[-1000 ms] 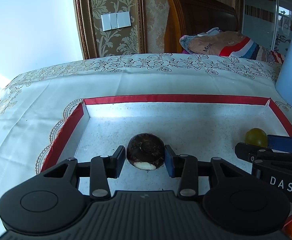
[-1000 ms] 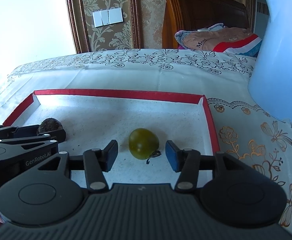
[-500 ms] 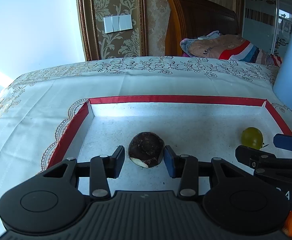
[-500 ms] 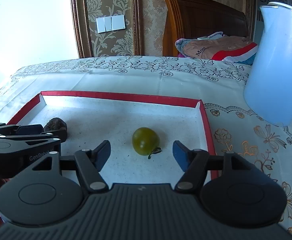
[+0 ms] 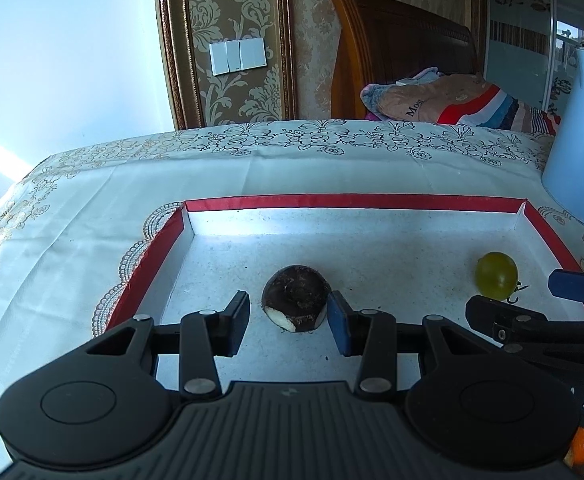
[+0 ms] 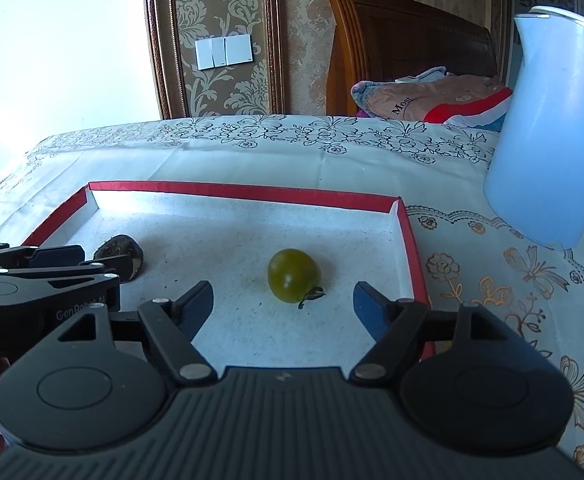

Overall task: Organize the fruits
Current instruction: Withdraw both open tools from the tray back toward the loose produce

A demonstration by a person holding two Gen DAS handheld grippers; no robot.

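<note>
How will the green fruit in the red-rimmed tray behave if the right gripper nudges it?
The green fruit is round and smooth, so it will probably roll across the tray. Its small stem may check that slightly. It lies free between the open right gripper fingers, untouched.

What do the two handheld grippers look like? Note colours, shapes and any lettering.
Both are matt black plastic: a ribbed body, two round discs, and linkage arms with silver pivot pins. The left gripper and right gripper have blue pads on their fingers. White "GenRobot.AI" lettering marks the left one's side.
</note>
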